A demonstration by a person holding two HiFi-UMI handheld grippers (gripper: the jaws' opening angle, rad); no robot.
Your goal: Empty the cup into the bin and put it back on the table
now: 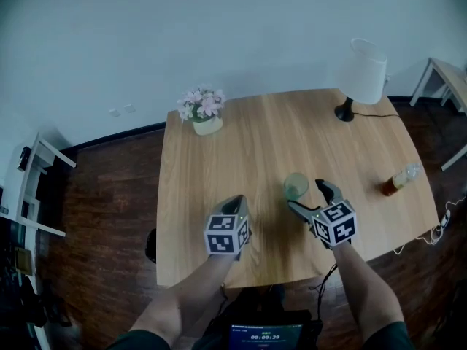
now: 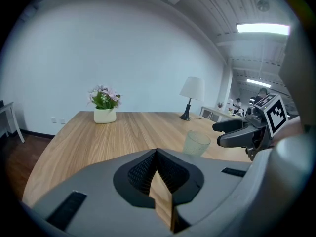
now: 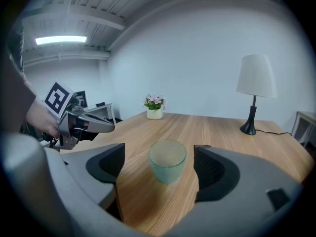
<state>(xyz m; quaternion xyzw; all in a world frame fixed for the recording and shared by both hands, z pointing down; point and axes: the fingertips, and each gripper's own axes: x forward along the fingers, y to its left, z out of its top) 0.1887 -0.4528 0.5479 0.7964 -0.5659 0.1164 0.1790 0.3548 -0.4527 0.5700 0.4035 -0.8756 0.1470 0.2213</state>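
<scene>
Presently, cup (image 1: 296,186): pale green, see-through, textured; stands upright on the table, near the front edge and right of centre.
Table (image 1: 241,144): light wood, bare around the cup.
Right gripper (image 1: 305,194): released; jaws spread wide, one on each side of the cup, with a clear gap between each pad and the cup wall; points forward and down over the table.
Left gripper (image 1: 237,198): clenched; jaws pressed together at the tips with nothing between them; hovers over the front of the table, left of the cup and apart from it.
Marker cubes: one on each gripper, facing up in the head view.
Flower pot (image 1: 205,125): white, with pink blooms; sits at the far left of the table.
Lamp (image 1: 360,75): white shade on a black base; stands at the far right corner, cord trailing off the edge.
Bottle (image 1: 400,179): lies on its side near the right edge, well apart from the cup.
</scene>
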